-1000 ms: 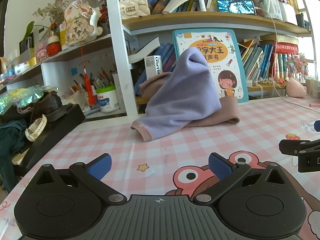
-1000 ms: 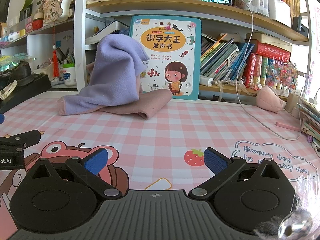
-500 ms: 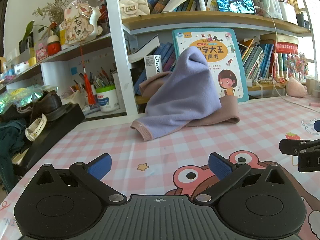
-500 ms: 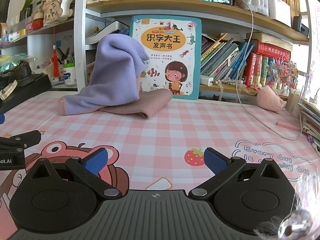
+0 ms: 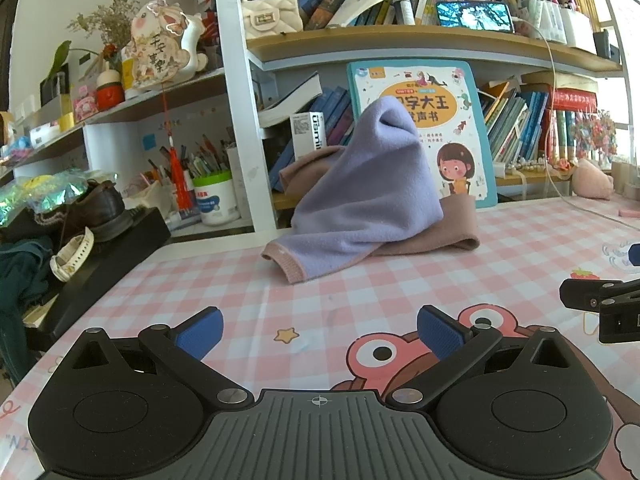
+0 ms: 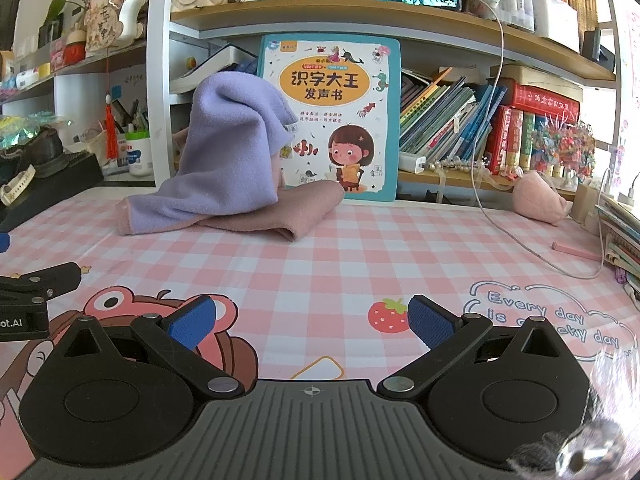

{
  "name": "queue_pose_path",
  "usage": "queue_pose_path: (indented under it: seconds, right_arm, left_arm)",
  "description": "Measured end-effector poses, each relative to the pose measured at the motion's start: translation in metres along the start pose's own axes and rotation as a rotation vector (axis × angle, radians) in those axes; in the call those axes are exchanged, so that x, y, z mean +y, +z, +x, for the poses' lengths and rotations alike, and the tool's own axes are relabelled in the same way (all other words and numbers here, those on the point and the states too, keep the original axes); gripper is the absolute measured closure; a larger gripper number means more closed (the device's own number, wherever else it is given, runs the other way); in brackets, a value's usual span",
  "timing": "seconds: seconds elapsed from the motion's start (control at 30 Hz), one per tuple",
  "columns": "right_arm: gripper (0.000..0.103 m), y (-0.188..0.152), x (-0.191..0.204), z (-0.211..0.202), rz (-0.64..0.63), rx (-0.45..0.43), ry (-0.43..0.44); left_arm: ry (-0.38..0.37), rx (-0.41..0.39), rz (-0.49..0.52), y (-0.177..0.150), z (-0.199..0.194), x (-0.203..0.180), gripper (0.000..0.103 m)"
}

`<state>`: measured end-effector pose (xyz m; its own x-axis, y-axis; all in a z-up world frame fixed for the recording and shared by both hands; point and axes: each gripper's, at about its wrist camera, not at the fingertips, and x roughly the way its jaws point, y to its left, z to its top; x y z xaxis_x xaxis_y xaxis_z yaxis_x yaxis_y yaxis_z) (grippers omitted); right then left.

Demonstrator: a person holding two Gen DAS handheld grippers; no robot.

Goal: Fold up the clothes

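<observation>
A lilac garment with a pink lining [image 5: 372,200] [image 6: 228,160] lies heaped at the back of the pink checked table [image 5: 360,296] [image 6: 360,264], peaked up against a children's book [image 5: 432,120] [image 6: 332,112]. My left gripper [image 5: 320,330] hovers low over the table's front, open and holding nothing, well short of the garment. My right gripper [image 6: 312,320] is likewise open and empty, to the right of the left one. Each gripper's black finger shows at the edge of the other's view: the right finger [image 5: 600,300], the left finger [image 6: 40,284].
Shelves [image 6: 360,12] crowded with books back the table. A black box with a shoe and watch [image 5: 92,232] sits at the left edge. A white cable [image 6: 520,240], a pink plush [image 6: 538,202] and stacked books [image 6: 620,236] occupy the right side.
</observation>
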<state>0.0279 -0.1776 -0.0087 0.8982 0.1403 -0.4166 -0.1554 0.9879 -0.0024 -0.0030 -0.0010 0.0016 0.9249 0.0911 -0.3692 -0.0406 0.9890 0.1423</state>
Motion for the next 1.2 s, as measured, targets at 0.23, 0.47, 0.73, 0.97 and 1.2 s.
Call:
queue_pose_path:
  seconds: [0.23,0.47,0.73,0.97,1.2]
  right_arm:
    - [0.000,-0.0005,-0.0034,-0.0059,0.022,-0.032,0.002]
    - [0.000,-0.0006,-0.0042,-0.0066,0.029,-0.036,0.002]
    - [0.000,-0.0009,-0.0055,-0.0080,0.041,-0.045,-0.007]
    - [0.000,-0.0015,-0.0047,-0.0102,0.037,-0.058,-0.008]
    - [0.000,-0.0013,-0.0023,-0.0102,0.023,-0.059,-0.015]
  left_arm:
    - [0.012,-0.010,-0.013,-0.0003,-0.0017,0.0018,0.000]
    - [0.088,-0.003,-0.054,-0.0003,-0.0021,0.0050,0.000]
    - [0.082,-0.011,-0.041,-0.0006,-0.0034,0.0029,0.000]
    - [0.065,-0.035,-0.052,-0.0007,-0.0070,0.0052,0.000]
    - [0.069,-0.019,-0.073,-0.0004,-0.0044,0.0085,0.000]
